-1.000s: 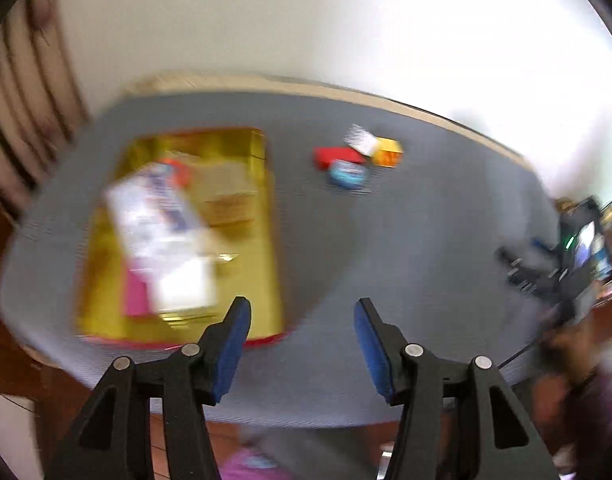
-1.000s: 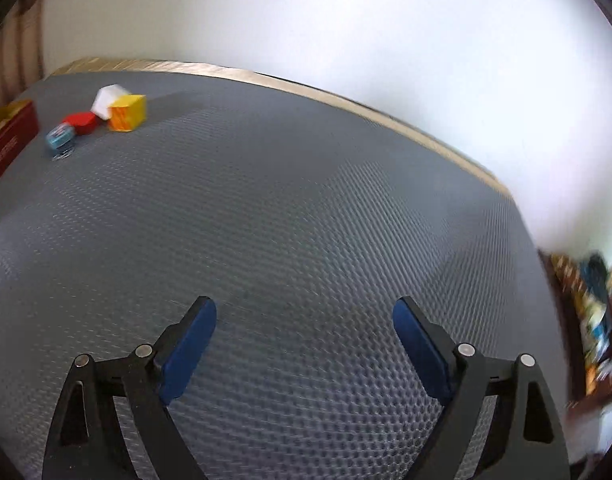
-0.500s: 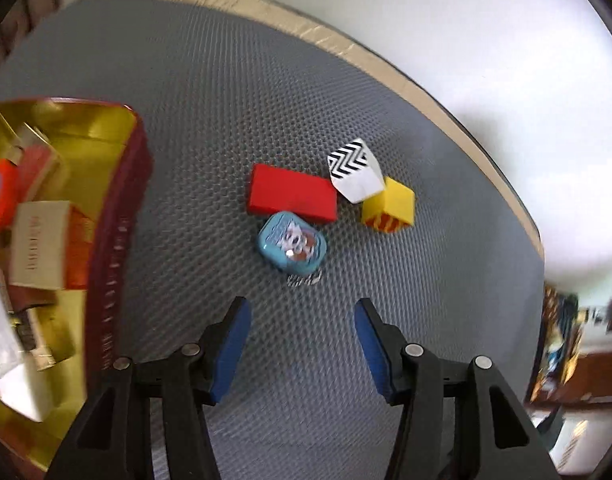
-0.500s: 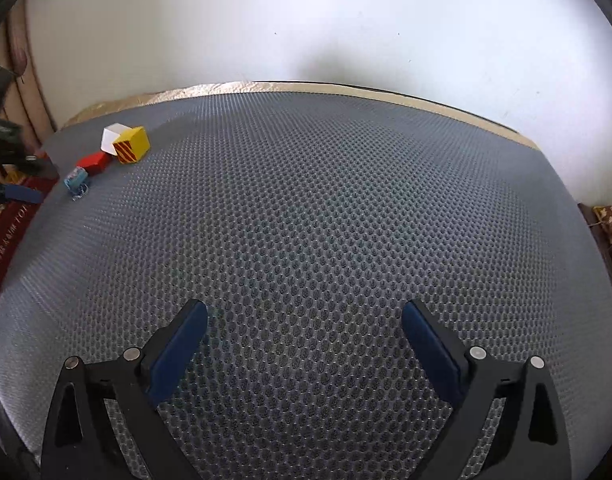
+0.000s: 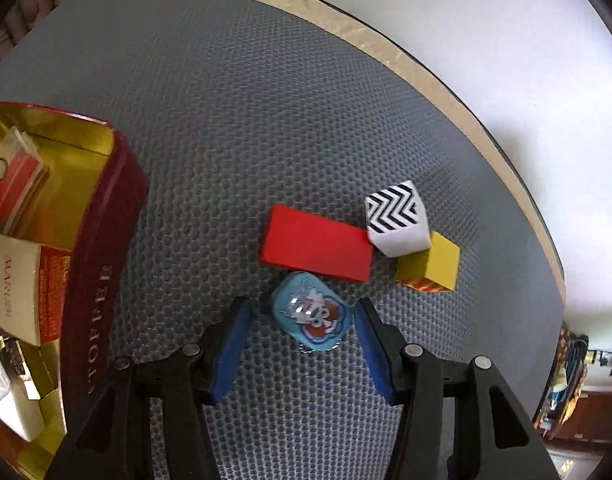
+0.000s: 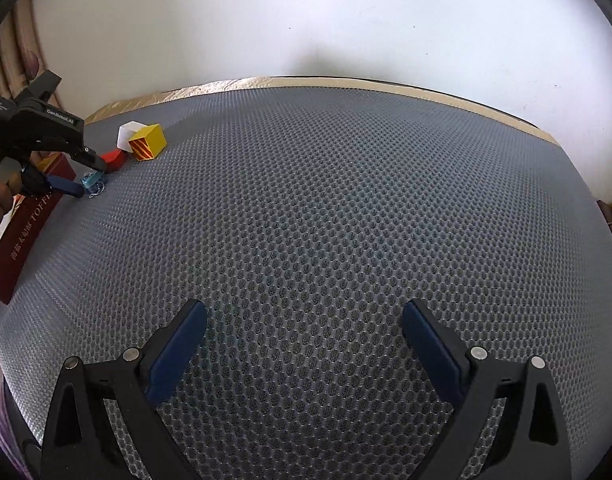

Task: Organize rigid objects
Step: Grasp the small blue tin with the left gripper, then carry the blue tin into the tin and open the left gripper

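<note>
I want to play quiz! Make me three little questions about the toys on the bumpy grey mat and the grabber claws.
1. True or false: the left gripper already squeezes the small blue oval tin with a cartoon picture.
2. Which thing touches the flat red rectangular block? A) the white cube with black zigzag stripes B) the dark red toffee box with a gold inside
3. Fill in: the right gripper has nothing but ____ under it.

Key:
1. False; the tin sits between the blue pads, which have just been closing, with gaps on both sides.
2. A
3. grey honeycomb mat
</note>
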Motion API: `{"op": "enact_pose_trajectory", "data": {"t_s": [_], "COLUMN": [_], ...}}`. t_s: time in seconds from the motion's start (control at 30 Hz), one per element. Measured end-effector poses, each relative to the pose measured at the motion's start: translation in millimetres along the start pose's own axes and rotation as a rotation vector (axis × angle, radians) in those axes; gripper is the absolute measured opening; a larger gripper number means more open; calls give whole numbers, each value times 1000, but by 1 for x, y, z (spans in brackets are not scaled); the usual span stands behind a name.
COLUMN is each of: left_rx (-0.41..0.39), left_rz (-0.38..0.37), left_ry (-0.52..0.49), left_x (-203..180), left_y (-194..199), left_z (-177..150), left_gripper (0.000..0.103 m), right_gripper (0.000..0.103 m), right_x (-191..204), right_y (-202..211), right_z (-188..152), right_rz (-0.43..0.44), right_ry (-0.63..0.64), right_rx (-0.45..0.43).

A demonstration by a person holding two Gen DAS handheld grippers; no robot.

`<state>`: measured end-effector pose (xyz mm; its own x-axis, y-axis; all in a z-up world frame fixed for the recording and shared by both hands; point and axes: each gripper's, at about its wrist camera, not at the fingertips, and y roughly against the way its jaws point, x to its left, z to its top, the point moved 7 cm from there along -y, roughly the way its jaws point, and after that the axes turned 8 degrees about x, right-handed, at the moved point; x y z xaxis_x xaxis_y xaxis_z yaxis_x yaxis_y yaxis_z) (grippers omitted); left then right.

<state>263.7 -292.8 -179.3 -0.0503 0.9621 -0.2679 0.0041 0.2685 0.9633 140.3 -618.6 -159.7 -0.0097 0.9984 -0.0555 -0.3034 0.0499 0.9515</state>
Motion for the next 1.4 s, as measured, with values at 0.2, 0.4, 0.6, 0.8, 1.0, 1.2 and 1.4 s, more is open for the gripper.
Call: {"op": "enact_pose_trajectory", "data": {"t_s": [0.2,0.4,0.6,0.8,1.0,1.2,1.4], "left_rx": [-27,-53,-60,-162,-278,-276,-253], "left_rz": [-22,-73,-134,-89,38,99,120], "left_ry": [-12,-71,-117,-133,-129,-91,-34], "left_x": [5,11,22,68,110,138,144], "left_y": [4,22,45,103,150,145,122], "left_z": [-18,-68,-113,-123,-82,-26,26], "left_gripper": [42,42,42,42,42,42,42], "right_gripper": [99,100,101,102,103,103,103], "right_x": [10,15,23,28,32,32,32], "right_y": [-11,-17,-24,-28,-32,-32,-31], "right_z": [8,10,13,15,15,14,14], "right_rz": [0,-13,-39,-64,-68,-68,-68], "right_ry": [7,17,48,58,51,49,49], "right_rx": [9,20,34,41,39,37,37]}}
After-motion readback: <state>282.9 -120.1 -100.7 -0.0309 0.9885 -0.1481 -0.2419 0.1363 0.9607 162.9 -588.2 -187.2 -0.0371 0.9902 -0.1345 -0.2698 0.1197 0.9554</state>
